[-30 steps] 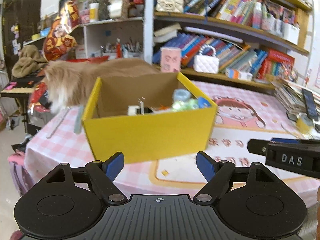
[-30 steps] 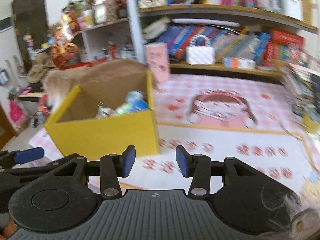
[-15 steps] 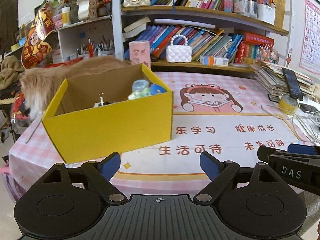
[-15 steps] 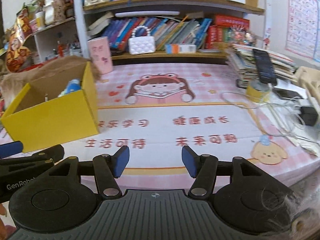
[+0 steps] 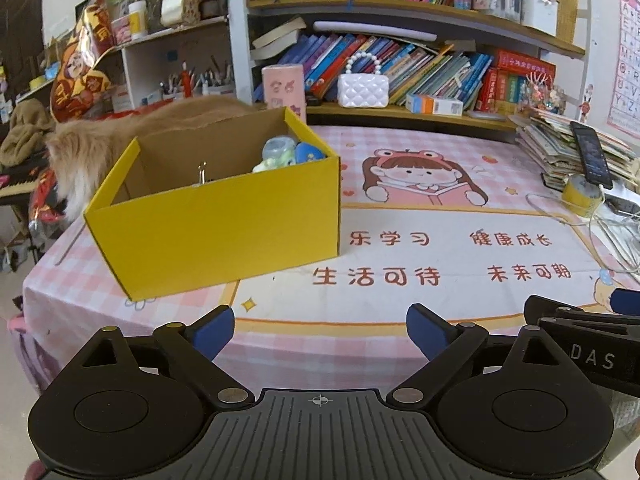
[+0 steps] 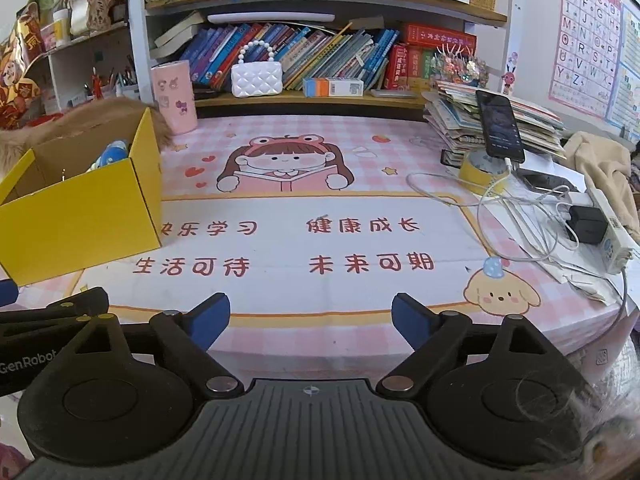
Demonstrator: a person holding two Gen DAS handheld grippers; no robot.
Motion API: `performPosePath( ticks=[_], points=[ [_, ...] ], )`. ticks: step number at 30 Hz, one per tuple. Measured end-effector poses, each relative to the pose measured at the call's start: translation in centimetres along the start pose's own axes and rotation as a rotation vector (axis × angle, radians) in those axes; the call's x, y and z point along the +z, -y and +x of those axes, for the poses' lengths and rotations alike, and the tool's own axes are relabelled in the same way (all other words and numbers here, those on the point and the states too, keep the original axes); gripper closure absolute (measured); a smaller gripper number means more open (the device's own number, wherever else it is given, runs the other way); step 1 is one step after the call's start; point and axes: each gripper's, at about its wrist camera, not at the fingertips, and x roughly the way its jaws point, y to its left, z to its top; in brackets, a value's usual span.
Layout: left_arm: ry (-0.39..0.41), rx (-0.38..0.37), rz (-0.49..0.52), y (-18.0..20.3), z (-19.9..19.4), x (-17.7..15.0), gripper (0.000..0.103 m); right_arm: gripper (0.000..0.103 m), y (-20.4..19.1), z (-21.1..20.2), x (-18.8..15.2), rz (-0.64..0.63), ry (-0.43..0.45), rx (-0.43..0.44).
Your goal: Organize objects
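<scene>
Yellow cardboard box [image 5: 224,228], open-topped with a brown inside, stands on the left part of the counter [image 5: 440,256]; small toys [image 5: 288,152] in blue and pale green and a metal clip lie in it. Just behind it is a tan furry animal [image 5: 100,140]. A pink checked cloth with a cartoon girl and red characters covers the counter. Far back, bookshelves [image 6: 320,52] carry a white quilted purse [image 6: 257,76]; at the right a phone [image 6: 499,124] leans on stacked books. Both the left tool [image 5: 320,330] and right tool [image 6: 311,316] have just been opening and stand wide, nothing between the pads.
</scene>
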Motion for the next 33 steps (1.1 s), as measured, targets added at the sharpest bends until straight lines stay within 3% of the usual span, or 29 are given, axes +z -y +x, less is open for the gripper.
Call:
performPosePath(
  ticks=[14, 33],
  points=[
    [-0.009, 0.034, 0.007, 0.5, -0.9, -0.9, 0.005, 0.008, 0.3, -0.6, -0.8, -0.009, -0.024, -0.024],
    [-0.005, 0.057, -0.007, 0.3, -1.6, -1.3, 0.004, 0.007, 0.1, -1.2, -1.3, -0.022, -0.029, -0.027]
  ],
)
